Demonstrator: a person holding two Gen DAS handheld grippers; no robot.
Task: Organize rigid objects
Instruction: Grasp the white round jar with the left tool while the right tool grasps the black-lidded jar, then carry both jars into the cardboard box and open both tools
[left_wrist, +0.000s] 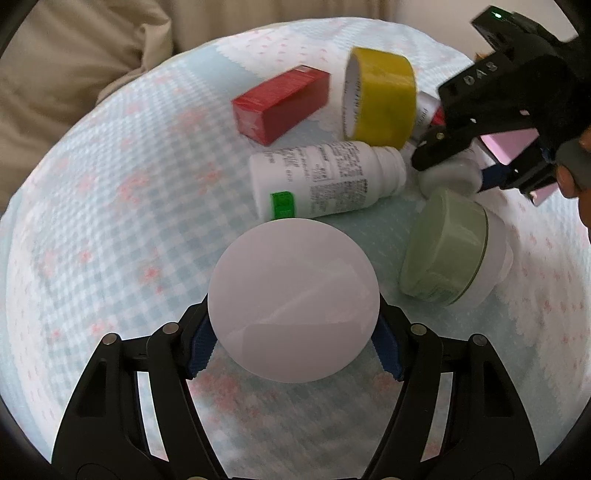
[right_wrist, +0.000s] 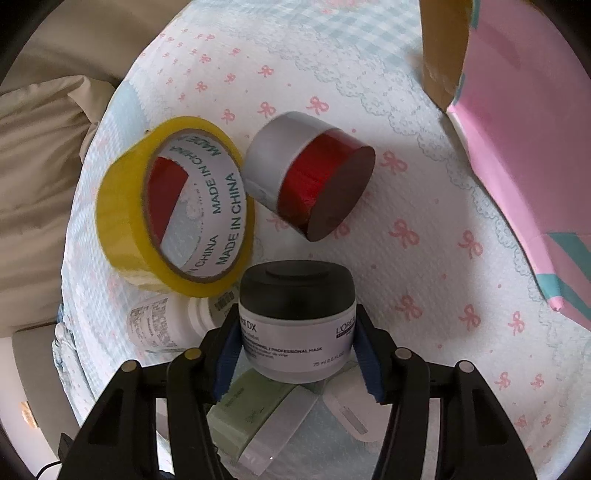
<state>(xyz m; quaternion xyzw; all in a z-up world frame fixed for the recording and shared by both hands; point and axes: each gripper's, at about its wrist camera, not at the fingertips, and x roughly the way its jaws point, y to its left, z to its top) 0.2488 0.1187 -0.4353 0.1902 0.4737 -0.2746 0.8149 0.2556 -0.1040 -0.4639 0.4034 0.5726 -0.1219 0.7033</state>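
My left gripper is shut on a white round jar, held above the patterned bedcover. Beyond it lie a white pill bottle, a red box, a yellow tape roll and a green-lidded jar. My right gripper is shut on a white L'Oreal jar with a black lid; it also shows in the left wrist view at upper right. In the right wrist view, the tape roll and a silver-and-red jar lie ahead; the green-lidded jar lies below.
A pink box with a brown cardboard flap stands at the right. A beige pillow lies along the bedcover's far left edge. The pill bottle lies under the tape roll's near side.
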